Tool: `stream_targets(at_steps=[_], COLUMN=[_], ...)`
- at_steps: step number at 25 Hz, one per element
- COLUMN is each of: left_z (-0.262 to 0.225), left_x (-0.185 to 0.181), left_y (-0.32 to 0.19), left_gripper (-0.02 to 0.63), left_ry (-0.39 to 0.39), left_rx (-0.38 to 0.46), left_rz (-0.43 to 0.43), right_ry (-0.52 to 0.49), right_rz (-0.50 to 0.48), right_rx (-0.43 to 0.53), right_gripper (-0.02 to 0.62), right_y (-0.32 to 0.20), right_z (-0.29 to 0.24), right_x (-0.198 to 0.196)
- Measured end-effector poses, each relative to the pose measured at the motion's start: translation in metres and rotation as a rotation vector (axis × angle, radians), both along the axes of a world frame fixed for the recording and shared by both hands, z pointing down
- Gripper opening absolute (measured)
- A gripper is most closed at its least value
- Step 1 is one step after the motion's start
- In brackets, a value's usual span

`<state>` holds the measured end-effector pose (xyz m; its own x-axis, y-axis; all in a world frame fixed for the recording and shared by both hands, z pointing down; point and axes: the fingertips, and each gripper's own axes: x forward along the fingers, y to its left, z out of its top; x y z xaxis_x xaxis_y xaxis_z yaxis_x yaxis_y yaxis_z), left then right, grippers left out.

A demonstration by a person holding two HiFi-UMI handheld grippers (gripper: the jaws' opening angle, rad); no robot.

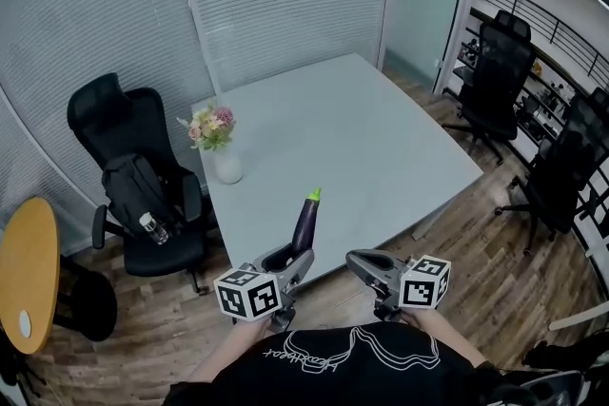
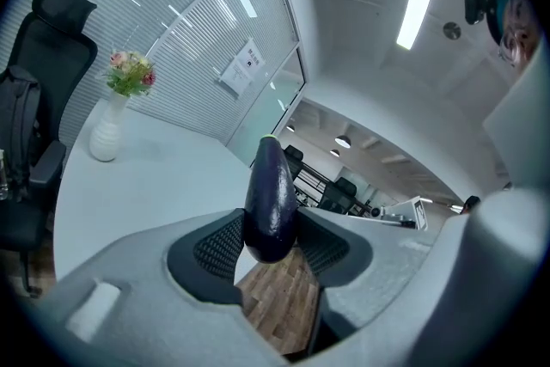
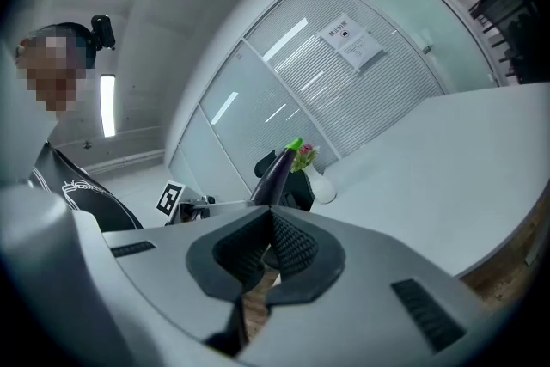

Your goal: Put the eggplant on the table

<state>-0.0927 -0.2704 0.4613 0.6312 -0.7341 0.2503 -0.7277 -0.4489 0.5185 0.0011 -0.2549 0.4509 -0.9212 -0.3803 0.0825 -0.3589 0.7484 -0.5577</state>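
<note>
A dark purple eggplant point(image 1: 306, 222) with a green stem end stands nearly upright in my left gripper point(image 1: 297, 257), just short of the near edge of the pale grey table point(image 1: 381, 138). In the left gripper view the two pads press on the lower end of the eggplant point(image 2: 270, 198), and the left gripper point(image 2: 271, 241) is over wooden floor with the table point(image 2: 146, 185) ahead. My right gripper point(image 1: 354, 263) is beside it to the right, shut, with nothing in it. In the right gripper view the right gripper point(image 3: 268, 219) has its pads together, and the eggplant point(image 3: 279, 172) shows beyond them.
A white vase of flowers point(image 1: 221, 147) stands near the table's left edge. A black office chair with a bag point(image 1: 143, 195) sits left of the table, and a round wooden table point(image 1: 27, 271) is at far left. More black chairs point(image 1: 495, 71) stand at right.
</note>
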Motion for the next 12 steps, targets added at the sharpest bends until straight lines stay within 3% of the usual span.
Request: stream_targets(at_steps=[12], left_z=[0.041], left_x=[-0.043], left_y=[-0.074], left_gripper=[0.199], left_ry=[-0.061], left_rx=[-0.041], left_rz=[-0.026], right_ry=[-0.001], right_rz=[0.038], right_rx=[-0.048], right_gripper=[0.009], right_y=[-0.059], right_z=[0.026], right_x=[-0.029])
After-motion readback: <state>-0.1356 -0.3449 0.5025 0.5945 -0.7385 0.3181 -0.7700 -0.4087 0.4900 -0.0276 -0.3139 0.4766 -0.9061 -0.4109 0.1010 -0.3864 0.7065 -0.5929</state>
